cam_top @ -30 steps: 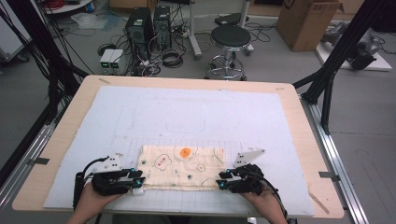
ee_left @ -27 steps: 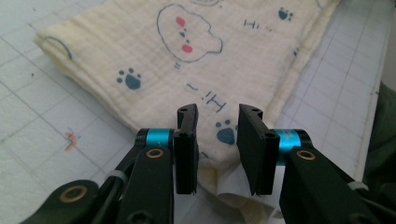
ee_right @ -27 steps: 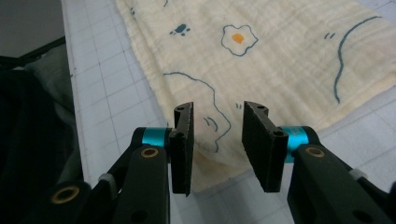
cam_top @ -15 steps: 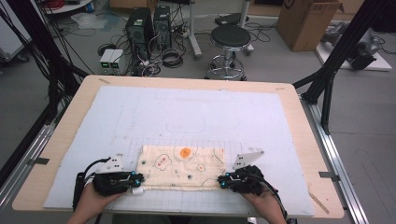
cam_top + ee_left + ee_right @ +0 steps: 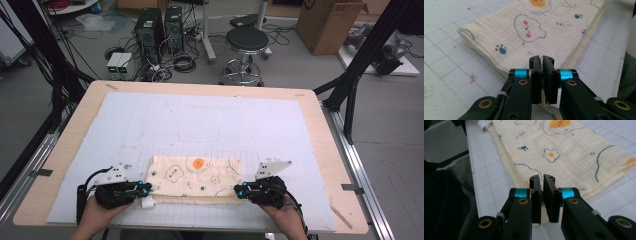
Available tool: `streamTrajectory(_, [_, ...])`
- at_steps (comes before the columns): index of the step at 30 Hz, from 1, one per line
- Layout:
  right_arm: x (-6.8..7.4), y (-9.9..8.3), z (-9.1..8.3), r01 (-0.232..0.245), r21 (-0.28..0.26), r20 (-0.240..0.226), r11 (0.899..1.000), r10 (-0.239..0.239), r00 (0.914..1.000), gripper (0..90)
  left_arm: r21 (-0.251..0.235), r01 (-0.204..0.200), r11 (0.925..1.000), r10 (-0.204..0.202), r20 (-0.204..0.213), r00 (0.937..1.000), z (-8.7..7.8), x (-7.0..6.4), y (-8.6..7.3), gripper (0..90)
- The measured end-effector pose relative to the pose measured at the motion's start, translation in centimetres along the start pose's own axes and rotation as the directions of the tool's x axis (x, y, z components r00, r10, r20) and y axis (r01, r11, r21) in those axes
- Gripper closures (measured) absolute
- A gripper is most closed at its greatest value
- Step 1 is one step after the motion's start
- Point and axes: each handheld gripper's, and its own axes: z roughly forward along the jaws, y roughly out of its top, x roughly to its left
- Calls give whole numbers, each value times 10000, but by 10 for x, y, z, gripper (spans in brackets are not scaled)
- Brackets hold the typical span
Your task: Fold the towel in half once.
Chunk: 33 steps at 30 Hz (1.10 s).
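Note:
A cream cloth (image 5: pixel 197 176) printed with fried eggs, paw prints and blue outlines lies folded into a long strip near the front of the mat. My left gripper (image 5: pixel 143 190) is at the strip's near left corner and my right gripper (image 5: pixel 239 190) is at its near right corner. In the left gripper view the gripper (image 5: pixel 542 58) is shut, with the cloth (image 5: pixel 536 27) edge pinched between its jaws. In the right gripper view the gripper (image 5: pixel 542 177) is likewise shut on the near edge of the cloth (image 5: pixel 574 147). A small white tag (image 5: pixel 148 202) sticks out at the left corner.
The cloth lies on a pale gridded mat (image 5: pixel 210 125) that covers most of the wooden table (image 5: pixel 320 115). A person's hands hold both grippers at the table's front edge. Beyond the table stand a stool (image 5: pixel 245 42), computer towers and a cardboard box.

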Motion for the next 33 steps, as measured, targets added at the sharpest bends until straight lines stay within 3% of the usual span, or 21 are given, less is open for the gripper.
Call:
streamTrajectory(6, [8, 1, -4, 149, -50, -42, 9999, -149, 9999, 852, 7, -82, 10000, 82, 128, 9999, -4, -4, -2, 856])
streamTrajectory(13, [11, -9, -1, 43, 526, -47, 9986, -41, 10000, 852, 321, -224, 9992, 215, 283, 9994, -1, -8, -4, 856])
streamTrajectory(17, [9, -11, 2, -41, 669, -289, 9978, 61, 9996, 850, 643, -370, 9972, 347, 363, 9987, 2, -8, -6, 855])
streamTrajectory(20, [9, -12, 6, -60, 910, -385, 9958, 96, 9992, 802, 584, -353, 9977, 326, 457, 9984, 1, -7, -5, 823])
streamTrajectory(25, [8, -8, -3, -205, 74, -444, 9998, 208, 9988, 664, -3, -230, 9997, 230, 484, 9986, -2, -8, -3, 655])
streamTrajectory(33, [6, -3, -5, -352, -357, -216, 9987, 345, 9992, 572, -289, -403, 9988, 413, 376, 9984, -2, -9, 0, 603])
